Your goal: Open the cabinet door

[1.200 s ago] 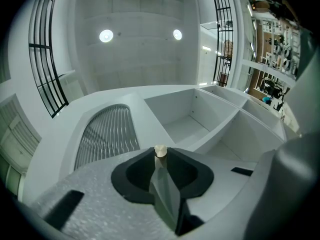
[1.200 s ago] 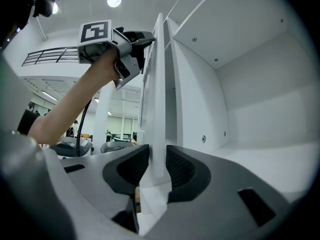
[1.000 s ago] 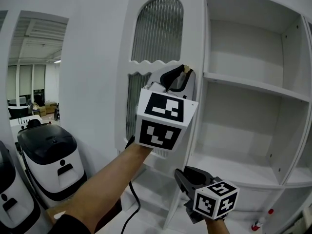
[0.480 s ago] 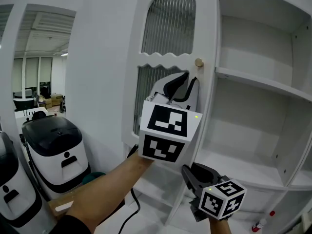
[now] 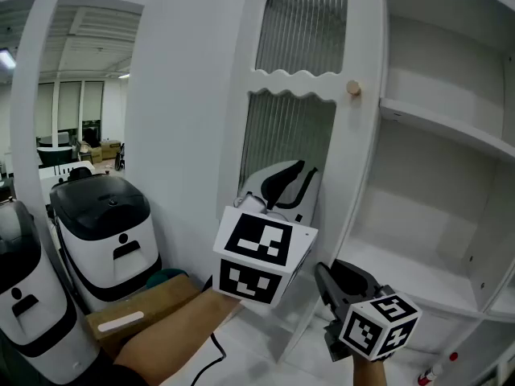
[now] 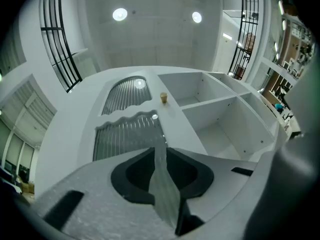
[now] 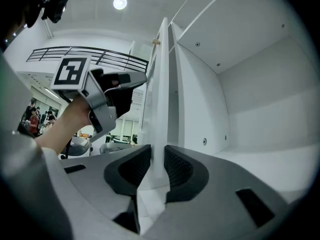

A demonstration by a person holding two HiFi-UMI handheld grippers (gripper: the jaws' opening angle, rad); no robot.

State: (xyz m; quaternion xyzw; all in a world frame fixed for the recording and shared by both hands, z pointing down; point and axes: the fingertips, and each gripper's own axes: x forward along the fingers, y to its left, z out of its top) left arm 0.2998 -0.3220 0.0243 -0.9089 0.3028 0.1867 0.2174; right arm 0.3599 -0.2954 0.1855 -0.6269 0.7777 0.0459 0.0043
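A tall white cabinet [image 5: 438,55] fills your head view from 12 round to 4 o'clock, with its shelves on show. Its door [image 5: 364,163] stands swung wide open, running from 12 o'clock down through the centre toward 6. The door holds an arched ribbed glass pane [image 5: 302,22] above and a longer ribbed pane [image 5: 282,135] below.

At 8 to 9 o'clock sit two white machines with black tops, one [image 5: 100,223] near the wall and one [image 5: 24,312] cut off by the frame's edge. A flat cardboard box [image 5: 141,312] lies between them and your arm, at 7 o'clock.

Your left gripper [image 5: 299,174] sits just below centre, in front of the door's lower pane and tilted upward. Its jaws stand a little apart with nothing between them.

Your right gripper [image 5: 330,276] is at 5 o'clock, low beside the door's free edge. Its jaws are also a little apart. In the right gripper view that edge lines up with the gap and its lower end shows beyond the tips. The pads do not appear to clamp it.

A small round wooden knob [image 5: 353,88] sits on the door's free edge at 1 o'clock, well above both grippers.
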